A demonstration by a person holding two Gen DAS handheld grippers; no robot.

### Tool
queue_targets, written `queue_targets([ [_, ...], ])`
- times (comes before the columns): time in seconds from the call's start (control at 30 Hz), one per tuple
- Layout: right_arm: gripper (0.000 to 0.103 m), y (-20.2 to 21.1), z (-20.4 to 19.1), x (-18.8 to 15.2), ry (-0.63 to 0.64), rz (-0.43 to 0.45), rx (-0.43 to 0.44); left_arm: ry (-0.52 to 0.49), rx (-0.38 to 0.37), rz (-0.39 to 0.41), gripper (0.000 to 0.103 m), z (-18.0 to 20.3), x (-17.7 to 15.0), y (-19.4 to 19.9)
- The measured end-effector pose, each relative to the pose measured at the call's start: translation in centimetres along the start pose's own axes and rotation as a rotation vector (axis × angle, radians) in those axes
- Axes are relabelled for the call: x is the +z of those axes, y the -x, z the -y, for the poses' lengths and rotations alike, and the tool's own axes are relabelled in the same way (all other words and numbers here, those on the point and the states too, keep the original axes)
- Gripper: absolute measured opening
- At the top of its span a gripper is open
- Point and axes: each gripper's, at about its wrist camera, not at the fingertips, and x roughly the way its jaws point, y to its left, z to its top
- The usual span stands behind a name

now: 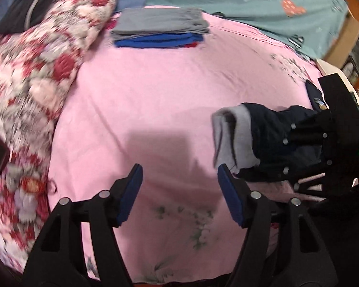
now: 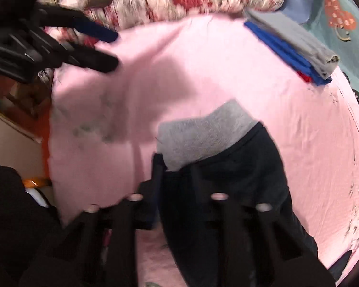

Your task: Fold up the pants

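Dark navy pants (image 2: 229, 179) with a grey ribbed band (image 2: 203, 134) hang over the pink sheet (image 2: 227, 71). My right gripper (image 2: 177, 165) is shut on the pants just below the grey band and holds them up; the cloth hides one finger. In the left wrist view the same pants (image 1: 268, 131) and the right gripper (image 1: 292, 141) are at the right. My left gripper (image 1: 179, 181) is open and empty over the pink sheet (image 1: 155, 95), just left of the grey band (image 1: 229, 138). It also shows in the right wrist view (image 2: 112, 47) at upper left.
A stack of folded clothes, grey on blue on red (image 1: 160, 27), lies at the far side of the sheet, also in the right wrist view (image 2: 296, 45). A red and white floral quilt (image 1: 33, 71) is heaped on the left. A teal blanket (image 1: 263, 2) lies behind.
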Motion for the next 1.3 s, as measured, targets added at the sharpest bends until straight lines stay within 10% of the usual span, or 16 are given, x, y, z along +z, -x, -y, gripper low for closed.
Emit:
queue_targets([
  [0.2, 0.009, 3.9, 0.2, 0.8, -0.134, 0.138, 0.067, 0.081, 0.026, 0.02, 0.067, -1.6, -0.8, 0.4],
  [0.33, 0.011, -1.9, -0.3, -1.2, -0.176, 0.015, 0.104, 0.072, 0.022, 0.036, 0.067, -1.0, 0.1, 0.1],
  [0.47, 0.034, 1.7, 0.9, -1.3, -0.249, 0.063, 0.148, -0.007, 0.032, 0.083, 0.075, 1.8, 1.6, 0.5],
  [0.6, 0.052, 8.5, 6.2, -5.0, -0.433, 0.2, -0.037, -0.127, -0.014, 0.124, 0.076, 7.2, 3.2, -0.4],
  [0.73, 0.052, 13.7, 16.7, -14.4, -0.884, 0.205, -0.377, -0.197, -0.194, 0.142, 0.076, 14.9, 4.8, -2.8],
  [0.9, 0.052, 14.9, 26.7, -25.6, -1.341, 0.175, -0.513, -0.213, -0.244, -0.039, 0.075, 22.5, 3.5, -9.7],
  [1.17, 0.05, 8.6, 33.5, -27.9, -1.38, 0.034, -0.563, -0.186, -0.181, -0.144, 0.076, 23.6, 2.6, -13.4],
  [1.3, 0.016, 7.9, 33.6, -28.2, -1.334, 0.009, -0.606, -0.169, -0.167, -0.139, 0.078, 23.7, 2.5, -13.5],
])
